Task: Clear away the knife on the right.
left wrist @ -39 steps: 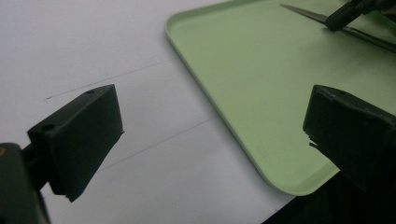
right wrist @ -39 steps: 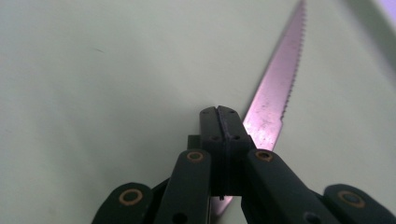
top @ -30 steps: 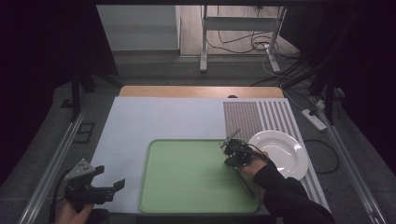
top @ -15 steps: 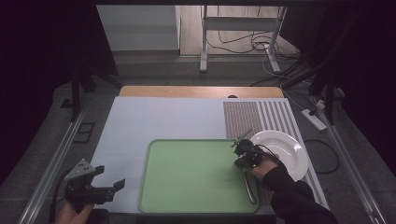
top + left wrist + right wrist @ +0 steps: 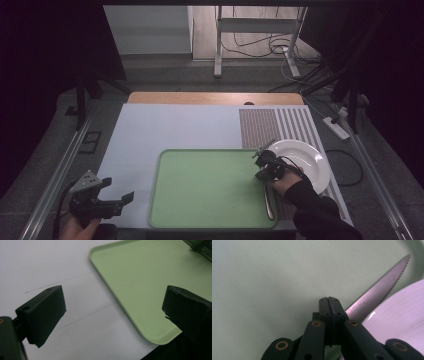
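Since 1 s ago the right gripper (image 5: 264, 161) has been sliding right across the flat pale-green plastic tray (image 5: 200, 190) toward the round white plate (image 5: 310, 160). The brown-handled serrated steel knife (image 5: 270, 202) is travelling with it. The left gripper (image 5: 118, 190) isn't shifting.

Right fingers are pressing fully together, w/ nothing between the tips in the right gripper view (image 5: 329, 301). The blade (image 5: 374, 292) is coming out from under/behind the right finger. Can't tell if it's pinched lower down or just being nudged sideways. My read: the closed fingers are working as a pusher or clamp, getting the knife over to the plate side.

Knife location: inside the tray, along its right rim and just beside the plate (image 5: 402, 315). Can't confirm it's touching the plate.

Orientation: the long axis is running near-to-far, roughly parallel to the tray's right rim. The handle is pointing back at the person and the blade is heading away. In the right gripper view the tip is pointing up-right toward the tray corner, w/ the serrated edge facing the plate. The blade looks to be lying flat.

Left fingers are standing wide, holding nothing. They're hovering over the white bench (image 5: 50, 265) off the tray's (image 5: 140, 277) near-left corner. Prob. just parking clear of the work.
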